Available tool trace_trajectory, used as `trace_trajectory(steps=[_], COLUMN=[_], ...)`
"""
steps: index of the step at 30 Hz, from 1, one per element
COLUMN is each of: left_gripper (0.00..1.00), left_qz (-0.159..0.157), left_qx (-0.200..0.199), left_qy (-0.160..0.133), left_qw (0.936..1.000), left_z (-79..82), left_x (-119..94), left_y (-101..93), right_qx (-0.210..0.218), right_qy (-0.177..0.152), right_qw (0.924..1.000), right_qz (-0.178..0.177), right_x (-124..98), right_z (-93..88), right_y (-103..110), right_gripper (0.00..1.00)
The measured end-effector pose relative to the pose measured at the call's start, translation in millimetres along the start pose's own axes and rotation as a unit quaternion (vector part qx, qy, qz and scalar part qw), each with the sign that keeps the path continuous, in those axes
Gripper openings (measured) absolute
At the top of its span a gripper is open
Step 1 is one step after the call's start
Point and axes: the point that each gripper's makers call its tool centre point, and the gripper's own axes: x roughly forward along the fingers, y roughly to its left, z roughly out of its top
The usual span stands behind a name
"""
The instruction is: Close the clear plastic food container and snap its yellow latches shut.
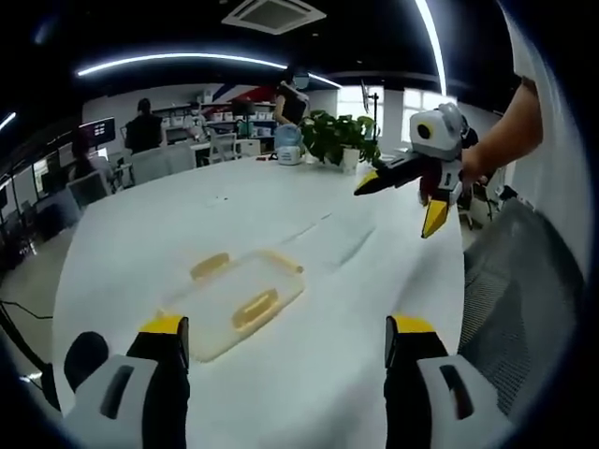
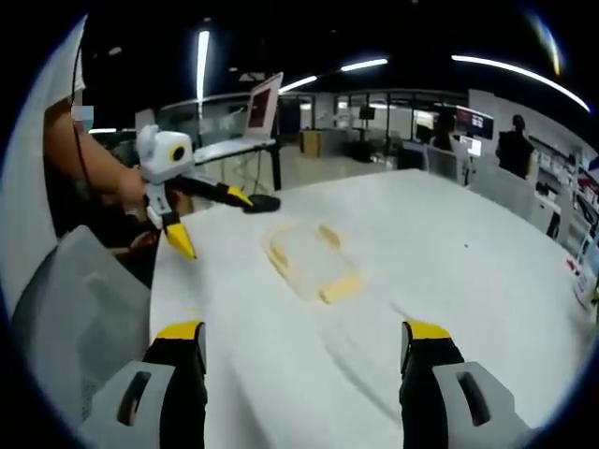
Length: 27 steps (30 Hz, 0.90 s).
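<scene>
While both grippers hover open, container (image 1: 234,304) lies closed.

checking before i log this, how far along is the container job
Done: the clear container lies flat on the white table with its lid apparently on. In hand: nothing; the left gripper and right gripper hang open above it. Left: pressing down the yellow latches, whose state I cannot tell.

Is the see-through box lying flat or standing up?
Lying flat. The clear container rests low on the white table, yellow latches facing upward.
</scene>
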Motion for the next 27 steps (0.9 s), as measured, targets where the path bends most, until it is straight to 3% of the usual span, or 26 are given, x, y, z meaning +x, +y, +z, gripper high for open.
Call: trace_trajectory(steps=[27], left_gripper=[0.86], left_qz=[-0.014], left_qx=[0.022], left_qy=[0.028], left_qw=[0.9993], left_z=[-13.0], left_x=[12], left_y=[30.5], right_qx=[-0.022], right_qy=[0.023], right_qw=[0.9993], right_qz=[0.020], right_x=[29], right_z=[0.0], right_y=[-14], right_gripper=[0.85])
